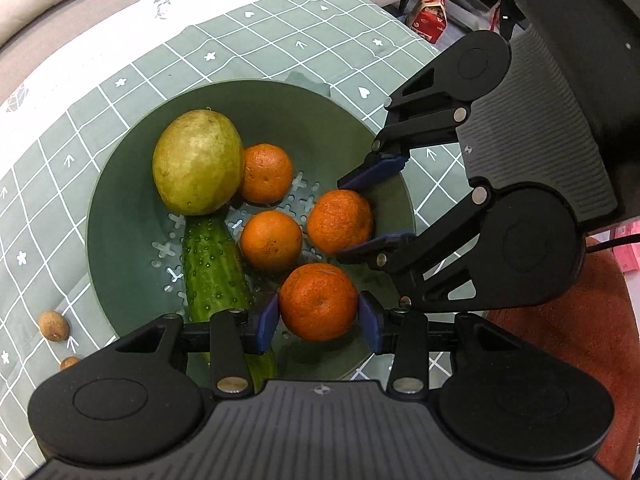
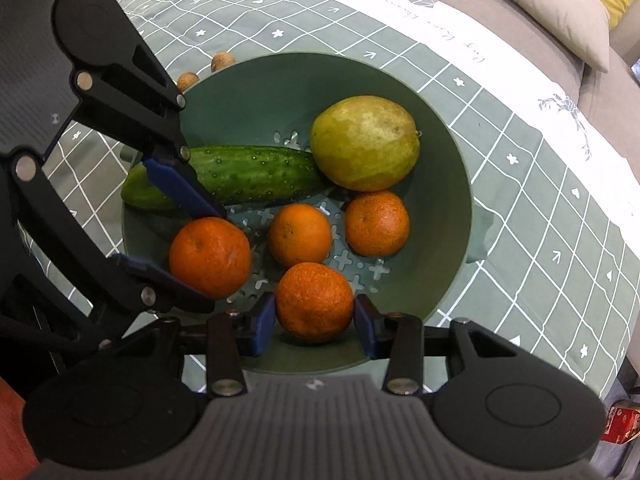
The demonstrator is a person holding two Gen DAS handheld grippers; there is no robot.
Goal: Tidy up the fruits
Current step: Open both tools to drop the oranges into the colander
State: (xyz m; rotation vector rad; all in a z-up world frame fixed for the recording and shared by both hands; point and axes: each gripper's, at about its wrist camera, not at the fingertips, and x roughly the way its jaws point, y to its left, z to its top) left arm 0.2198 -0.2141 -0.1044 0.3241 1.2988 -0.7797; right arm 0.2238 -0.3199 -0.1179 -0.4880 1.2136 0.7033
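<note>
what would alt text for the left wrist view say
The left gripper grips an orange between its jaws in a green bowl, and the right gripper grips a second orange beside it. The bowl also holds two more oranges, a cucumber and a yellow-green fruit, on a checked cloth.

Left gripper (image 1: 318,320): steeply downward over the green bowl (image 1: 120,216), blue pads flanking one orange (image 1: 318,300) inside it, seemingly touching. Right gripper (image 2: 315,320): steeply downward at the bowl's neighbouring edge, pads pressed on another orange (image 2: 315,300).
</note>
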